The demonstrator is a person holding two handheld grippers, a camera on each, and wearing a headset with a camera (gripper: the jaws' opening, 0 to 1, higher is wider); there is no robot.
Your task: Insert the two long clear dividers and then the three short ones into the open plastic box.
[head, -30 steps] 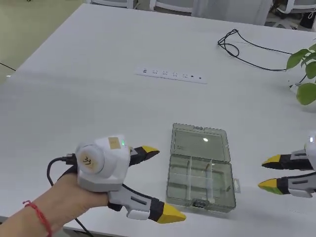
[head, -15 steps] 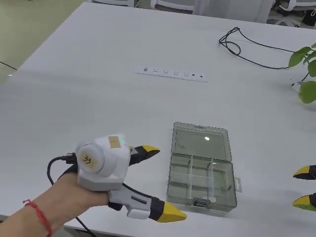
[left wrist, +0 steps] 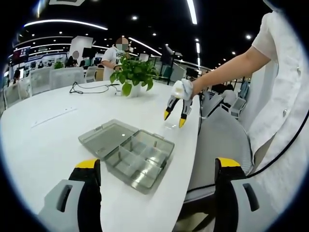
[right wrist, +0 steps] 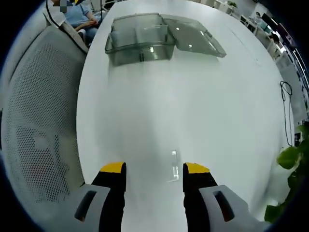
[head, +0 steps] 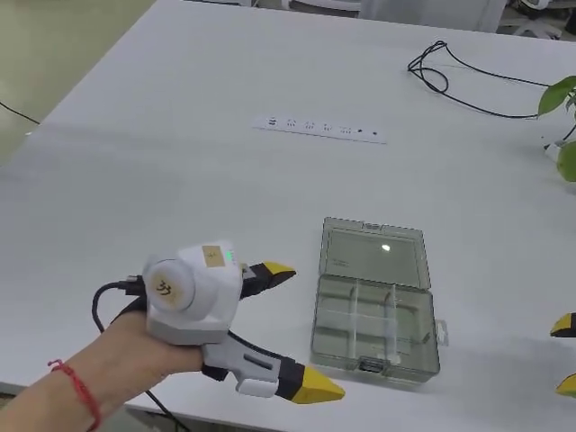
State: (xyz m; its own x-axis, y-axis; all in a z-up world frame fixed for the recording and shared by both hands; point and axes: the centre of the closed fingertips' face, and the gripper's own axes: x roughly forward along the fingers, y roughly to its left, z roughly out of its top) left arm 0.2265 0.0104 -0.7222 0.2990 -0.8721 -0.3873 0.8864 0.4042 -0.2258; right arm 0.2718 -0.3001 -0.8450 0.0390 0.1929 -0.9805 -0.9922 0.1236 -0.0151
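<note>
Retreating right tongs point(head: 565, 355), away from box point(head: 371, 259)

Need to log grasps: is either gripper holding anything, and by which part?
Nothing is held. The left gripper and the right gripper are both open, with nothing between their jaws.

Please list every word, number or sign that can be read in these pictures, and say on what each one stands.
"33", as it seems: handwritten on the back of the left gripper, head view.
Power strip: its marks are too small to read.
Box: a faint mark on the lid, too blurred to read.
</note>
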